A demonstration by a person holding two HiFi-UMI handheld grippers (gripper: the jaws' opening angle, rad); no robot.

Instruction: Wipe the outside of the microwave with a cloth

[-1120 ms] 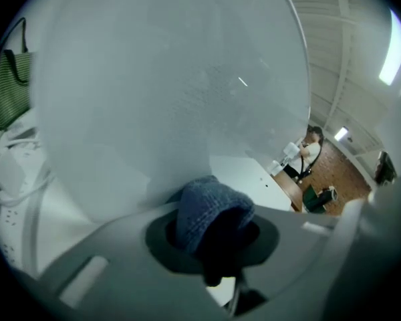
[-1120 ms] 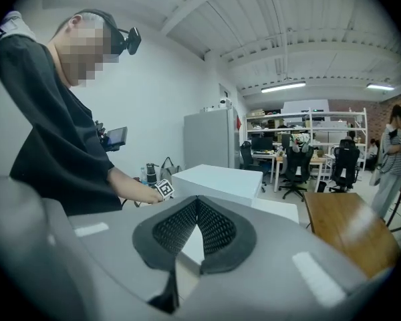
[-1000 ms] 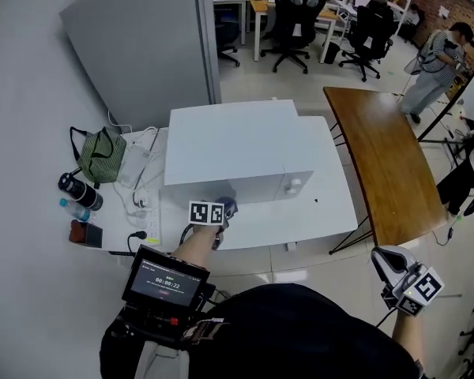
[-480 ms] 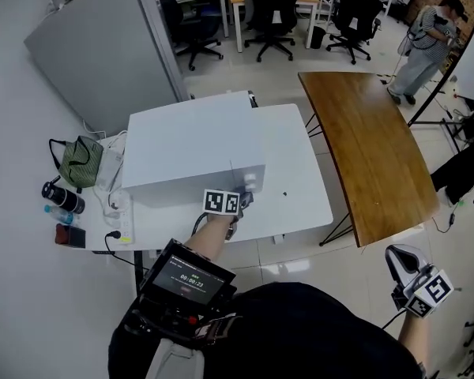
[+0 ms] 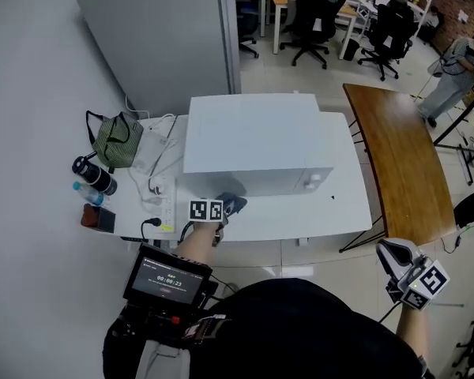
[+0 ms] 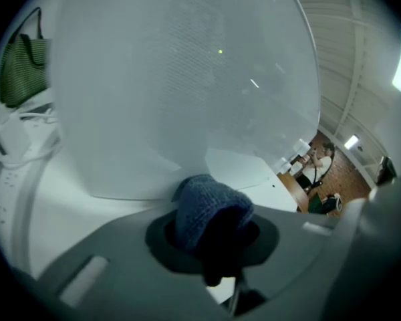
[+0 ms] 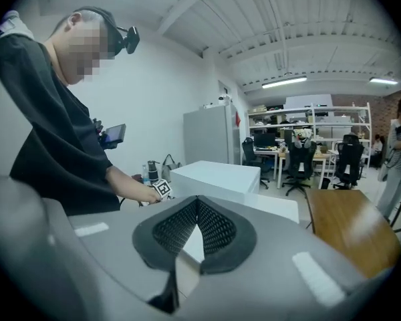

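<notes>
Left gripper (image 5: 227, 206) clamps a blue knitted cloth (image 6: 204, 209) at the lower front edge of the boxy white microwave (image 5: 253, 140), which sits at its 12 o'clock; right gripper (image 5: 395, 257), jaws closed on nothing, hangs at 4 o'clock

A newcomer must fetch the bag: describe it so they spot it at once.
Find the big white box-shaped microwave on the white table. Left of it, by the wall, sits the green woven bag with black handles. Unlike the dark bottle beside it, it is green.
</notes>
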